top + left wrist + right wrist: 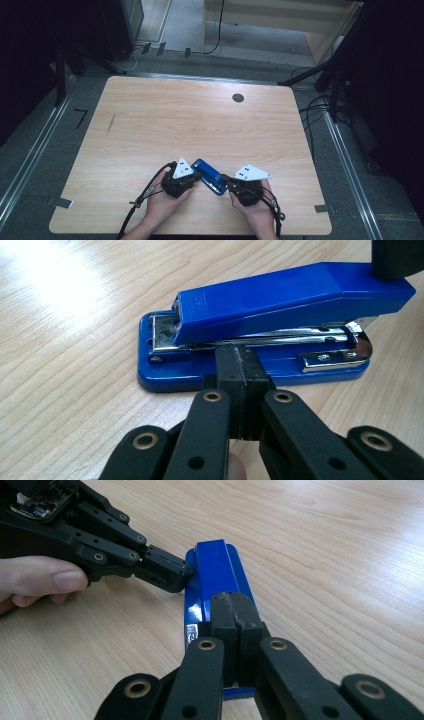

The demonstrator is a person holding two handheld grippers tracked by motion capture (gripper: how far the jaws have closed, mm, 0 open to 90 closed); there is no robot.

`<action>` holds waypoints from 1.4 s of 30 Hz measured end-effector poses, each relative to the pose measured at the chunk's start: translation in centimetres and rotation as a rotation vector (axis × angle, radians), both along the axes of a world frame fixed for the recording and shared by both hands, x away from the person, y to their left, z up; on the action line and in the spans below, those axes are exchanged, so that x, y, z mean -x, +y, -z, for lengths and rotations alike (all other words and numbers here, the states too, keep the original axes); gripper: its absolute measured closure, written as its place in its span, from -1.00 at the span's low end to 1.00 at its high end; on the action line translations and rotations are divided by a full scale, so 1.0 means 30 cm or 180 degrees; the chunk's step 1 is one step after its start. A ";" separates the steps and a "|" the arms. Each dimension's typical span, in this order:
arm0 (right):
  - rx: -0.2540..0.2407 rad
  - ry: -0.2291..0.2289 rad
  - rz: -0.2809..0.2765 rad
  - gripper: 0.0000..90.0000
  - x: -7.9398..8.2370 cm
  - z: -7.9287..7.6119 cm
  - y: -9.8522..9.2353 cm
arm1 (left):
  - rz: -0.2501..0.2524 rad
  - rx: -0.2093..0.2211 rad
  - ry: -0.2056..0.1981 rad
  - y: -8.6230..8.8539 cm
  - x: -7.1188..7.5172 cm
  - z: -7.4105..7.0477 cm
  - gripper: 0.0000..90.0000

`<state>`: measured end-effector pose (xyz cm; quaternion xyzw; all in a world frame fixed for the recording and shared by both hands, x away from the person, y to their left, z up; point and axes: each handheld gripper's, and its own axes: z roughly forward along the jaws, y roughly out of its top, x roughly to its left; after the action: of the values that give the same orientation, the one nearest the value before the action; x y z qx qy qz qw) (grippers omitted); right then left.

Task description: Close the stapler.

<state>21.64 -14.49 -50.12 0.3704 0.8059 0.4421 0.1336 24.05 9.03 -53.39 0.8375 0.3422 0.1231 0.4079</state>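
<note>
The left tool (196, 174), jaws closed on nothing, is bracing the side of the one blue stapler (210, 176) lying at six o'clock on the worktop (150, 125). The right tool (229, 183), likewise closed and empty, is pressing its top arm; next probably comes a firmer downward push.

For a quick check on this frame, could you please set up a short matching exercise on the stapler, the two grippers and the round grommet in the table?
Things:
1. stapler
2. left gripper
3. right gripper
4. round grommet

Descriptions:
A. dark disc set in the far part of the table top
B. blue, lying on the wood between the two grippers
C. jaws shut, tips on top of the stapler's raised end
D. jaws shut, tips at the stapler's long side

Pairs: 1-B, 2-D, 3-C, 4-A
</note>
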 end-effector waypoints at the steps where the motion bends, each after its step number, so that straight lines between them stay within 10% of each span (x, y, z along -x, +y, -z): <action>1: 0.0000 -0.0016 0.0001 1.00 0.001 0.002 0.000 | -0.0007 0.0001 0.0009 0.000 0.000 0.000 1.00; 16: -0.0194 -0.0085 0.0117 1.00 0.013 0.001 -0.012 | -0.0051 0.0138 -0.0018 0.024 0.012 -0.003 1.00; 42: -0.0181 -0.0027 0.0046 1.00 0.114 0.035 0.014 | -0.0660 0.0380 -0.0285 0.225 0.124 -0.050 -0.52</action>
<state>18.23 -14.07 -51.17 0.3779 0.7897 0.4655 0.1296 20.32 15.77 -51.88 0.7655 0.4151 0.1813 0.4570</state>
